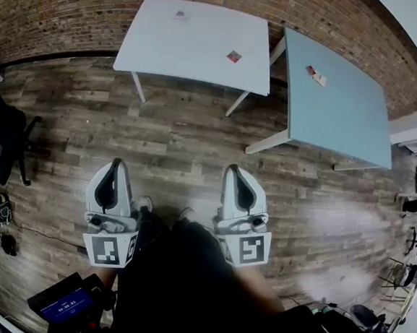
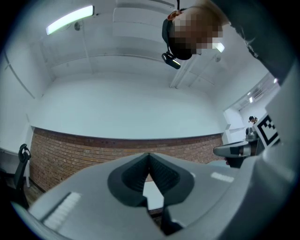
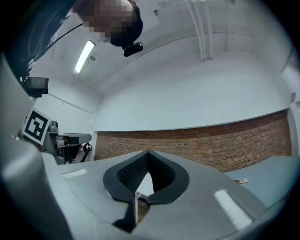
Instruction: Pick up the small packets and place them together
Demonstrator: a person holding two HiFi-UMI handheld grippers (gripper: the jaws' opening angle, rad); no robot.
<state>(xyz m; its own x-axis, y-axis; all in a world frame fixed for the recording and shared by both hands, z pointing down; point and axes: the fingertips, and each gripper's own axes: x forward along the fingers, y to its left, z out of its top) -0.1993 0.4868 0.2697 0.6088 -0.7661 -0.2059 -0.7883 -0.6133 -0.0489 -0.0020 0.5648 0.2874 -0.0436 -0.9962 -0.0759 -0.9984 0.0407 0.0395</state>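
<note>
Nearest the person, the left grey hand-held gripper and the right grey hand-held gripper are held side by side over the dark wood-plank floor. Both are clenched with nothing in them; in each gripper view the ribbed black pads meet at the tips. That is the first likely trouble: if either arrives at a packet with its jaws together, it will nudge the packet along the tabletop instead of taking it. The grippers are well apart from every packet, so a walk across the floor comes first, and the splayed white legs of the two tables could catch a foot or a gripper. Further off, on the white rectangular table, a small reddish packet lies near the right edge and a small pale packet near the far edge. On the pale blue-grey table to the right lies a small red-and-white packet, possibly two touching; I cannot tell which. All look thin and flat, so they would probably slide or slip from the pads. Because they are spread over two tables, one could be missed.
</note>
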